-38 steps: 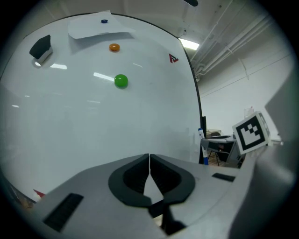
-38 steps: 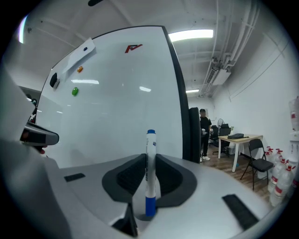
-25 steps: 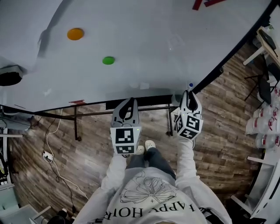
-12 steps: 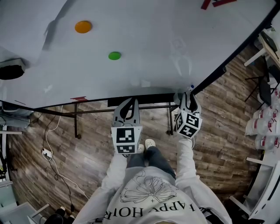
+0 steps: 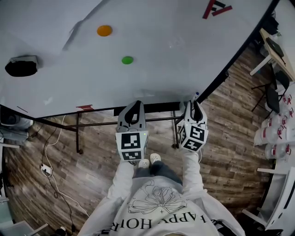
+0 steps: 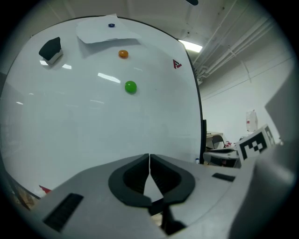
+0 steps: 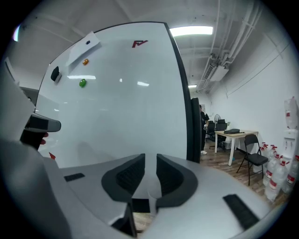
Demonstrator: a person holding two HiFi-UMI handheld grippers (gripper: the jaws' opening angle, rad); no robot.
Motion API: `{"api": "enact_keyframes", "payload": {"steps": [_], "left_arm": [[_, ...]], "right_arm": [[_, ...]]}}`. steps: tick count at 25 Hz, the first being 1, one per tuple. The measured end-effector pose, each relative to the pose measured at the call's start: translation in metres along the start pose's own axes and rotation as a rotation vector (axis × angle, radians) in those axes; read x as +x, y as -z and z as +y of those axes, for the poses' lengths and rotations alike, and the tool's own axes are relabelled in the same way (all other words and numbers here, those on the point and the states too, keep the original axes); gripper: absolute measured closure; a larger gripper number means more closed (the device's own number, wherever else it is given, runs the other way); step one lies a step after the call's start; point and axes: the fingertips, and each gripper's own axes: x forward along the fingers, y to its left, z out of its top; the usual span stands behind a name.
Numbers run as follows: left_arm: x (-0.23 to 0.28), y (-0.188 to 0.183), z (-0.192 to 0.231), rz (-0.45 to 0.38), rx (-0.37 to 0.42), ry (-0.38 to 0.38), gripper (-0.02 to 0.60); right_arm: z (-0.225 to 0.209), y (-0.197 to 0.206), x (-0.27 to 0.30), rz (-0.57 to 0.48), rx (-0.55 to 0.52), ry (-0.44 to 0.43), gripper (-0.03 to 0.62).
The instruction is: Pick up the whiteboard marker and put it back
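Observation:
The whiteboard marker (image 5: pixel 197 94), a small white stick with a blue end, stands at the whiteboard's (image 5: pixel 152 55) lower edge by the dark tray (image 5: pixel 156 107); its tip (image 6: pixel 197 160) also shows in the left gripper view. My right gripper (image 5: pixel 193 104) hangs just short of it. Its jaws (image 7: pixel 150 158) stand a narrow gap apart and have just been closing, with nothing clearly between the pads. My left gripper (image 5: pixel 133 106) is level beside it in front of the tray, jaws shut and empty (image 6: pixel 149 156).
On the board are an orange magnet (image 5: pixel 104 30), a green magnet (image 5: pixel 127 60), a black eraser (image 5: pixel 20 67) and a red logo (image 5: pixel 215 8). The board's metal frame (image 5: pixel 78 133) stands below. Cables (image 5: pixel 46 168) lie left; folding chairs (image 5: pixel 276 92) and water bottles (image 5: pixel 272 133) stand right.
My right gripper has drawn a little back and left from the board's edge while the marker stays by the tray. The head view has swung, so the eraser shows more fully.

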Motion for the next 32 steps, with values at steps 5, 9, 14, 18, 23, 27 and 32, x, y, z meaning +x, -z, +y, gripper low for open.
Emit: {"api": "enact_keyframes", "payload": {"steps": [5,9,14,18,23,27,32], "left_arm": [[-0.016,-0.022,0.000,-0.059,-0.014,0.002,0.571],[-0.030,-0.034,-0.001,-0.095,-0.017,0.002,0.571],[-0.045,-0.039,0.002,-0.123,-0.026,-0.004,0.571],[-0.055,-0.043,0.002,-0.136,-0.029,-0.004,0.572],[-0.062,-0.046,-0.001,-0.149,-0.030,0.002,0.571],[-0.066,-0.047,-0.003,-0.153,-0.028,0.008,0.572],[-0.070,-0.047,-0.004,-0.156,-0.024,0.010,0.571]], "right_arm": [[0.024,-0.026,-0.025,-0.046,-0.028,-0.036,0.523],[0.036,-0.045,-0.043,-0.088,-0.034,-0.046,0.534],[0.042,-0.064,-0.064,-0.135,-0.035,-0.044,0.555],[0.042,-0.074,-0.078,-0.159,-0.038,-0.036,0.572],[0.041,-0.079,-0.089,-0.176,-0.038,-0.025,0.587],[0.040,-0.082,-0.095,-0.185,-0.039,-0.019,0.591],[0.041,-0.085,-0.099,-0.194,-0.043,-0.021,0.591]]}}
